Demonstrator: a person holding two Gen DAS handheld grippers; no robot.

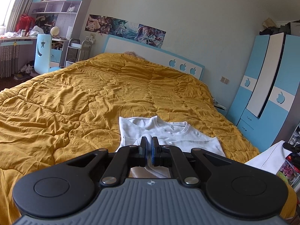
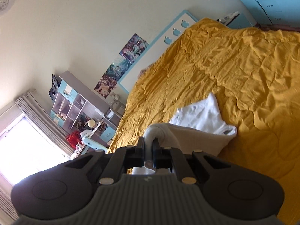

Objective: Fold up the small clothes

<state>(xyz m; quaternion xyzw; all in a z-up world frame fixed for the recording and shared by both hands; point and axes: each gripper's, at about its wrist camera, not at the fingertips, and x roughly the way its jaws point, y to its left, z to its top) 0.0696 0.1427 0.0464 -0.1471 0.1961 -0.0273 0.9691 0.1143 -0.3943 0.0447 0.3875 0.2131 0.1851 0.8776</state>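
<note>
A small white shirt (image 1: pixel 168 131) lies on the mustard quilt (image 1: pixel 75 97), collar facing away from me. My left gripper (image 1: pixel 149 142) is shut on a bunched edge of the shirt, held a little above the rest. In the right wrist view my right gripper (image 2: pixel 149 144) is shut on another edge of the white shirt (image 2: pixel 204 116), which drapes from the jaws down to the quilt (image 2: pixel 243 71). A lifted white corner of the shirt (image 1: pixel 270 157) shows at the right of the left wrist view.
The bed has a white and blue headboard (image 1: pixel 150 54) against the wall. A blue and white wardrobe (image 1: pixel 266 86) stands to the right. A desk, blue chair (image 1: pixel 44 54) and shelves crowd the left by the window.
</note>
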